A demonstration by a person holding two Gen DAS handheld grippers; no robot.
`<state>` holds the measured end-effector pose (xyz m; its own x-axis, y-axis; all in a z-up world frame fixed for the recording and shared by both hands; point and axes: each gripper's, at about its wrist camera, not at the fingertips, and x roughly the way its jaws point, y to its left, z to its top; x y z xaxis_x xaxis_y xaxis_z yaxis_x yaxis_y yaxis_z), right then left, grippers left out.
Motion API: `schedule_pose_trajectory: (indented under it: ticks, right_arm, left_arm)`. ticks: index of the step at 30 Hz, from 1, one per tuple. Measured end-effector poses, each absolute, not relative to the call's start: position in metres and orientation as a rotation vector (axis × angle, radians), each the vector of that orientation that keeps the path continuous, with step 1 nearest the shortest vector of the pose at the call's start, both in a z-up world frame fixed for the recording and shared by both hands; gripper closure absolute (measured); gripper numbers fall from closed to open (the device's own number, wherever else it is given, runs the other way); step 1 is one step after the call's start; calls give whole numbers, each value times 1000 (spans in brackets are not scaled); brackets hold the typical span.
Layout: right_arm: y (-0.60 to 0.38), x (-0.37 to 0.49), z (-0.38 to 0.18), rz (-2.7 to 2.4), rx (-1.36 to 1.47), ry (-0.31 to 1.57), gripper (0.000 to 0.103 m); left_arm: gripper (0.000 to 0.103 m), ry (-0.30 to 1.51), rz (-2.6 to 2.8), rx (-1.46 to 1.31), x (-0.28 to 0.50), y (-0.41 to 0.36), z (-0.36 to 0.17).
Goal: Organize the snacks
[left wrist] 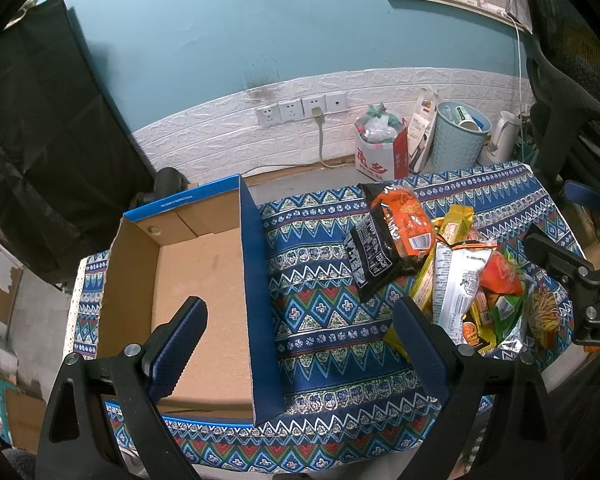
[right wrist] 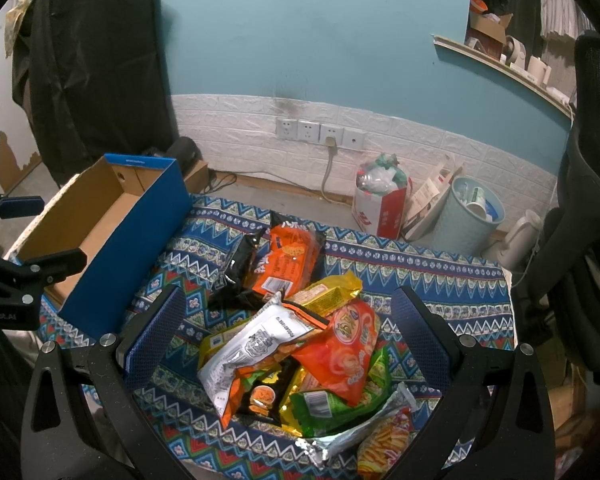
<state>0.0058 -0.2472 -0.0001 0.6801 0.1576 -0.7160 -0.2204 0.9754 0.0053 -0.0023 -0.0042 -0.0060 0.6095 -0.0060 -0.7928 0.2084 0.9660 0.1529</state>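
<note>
Left wrist view: left gripper (left wrist: 300, 322) with jaws spread wide, holding nothing, above cardboard box (left wrist: 198, 276) and patterned table (left wrist: 324, 316). Right gripper (right wrist: 287, 324) likewise released, straddling snack pile (right wrist: 300, 340) right of box.

A table with a blue zigzag cloth (left wrist: 324, 312) is holding a blue cardboard box (left wrist: 204, 280) on one side. A messy pile of snack bags (right wrist: 300, 344) is lying on the cloth beside it. A black and orange bag (right wrist: 288, 264) is sitting nearest the box.
</note>
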Motion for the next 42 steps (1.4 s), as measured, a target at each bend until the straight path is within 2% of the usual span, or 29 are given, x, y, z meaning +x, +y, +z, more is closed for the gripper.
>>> schedule_pose_trajectory:
  ticks: [27,42]
  right_arm:
    - [-254,6,0,199,-83,805,3]
    - [-277,11,-10,131,-61,861,3]
  left_arm:
    - [8,911,-136,246,-6,-6,-11]
    - [8,954,-176,275,3,-32,-26]
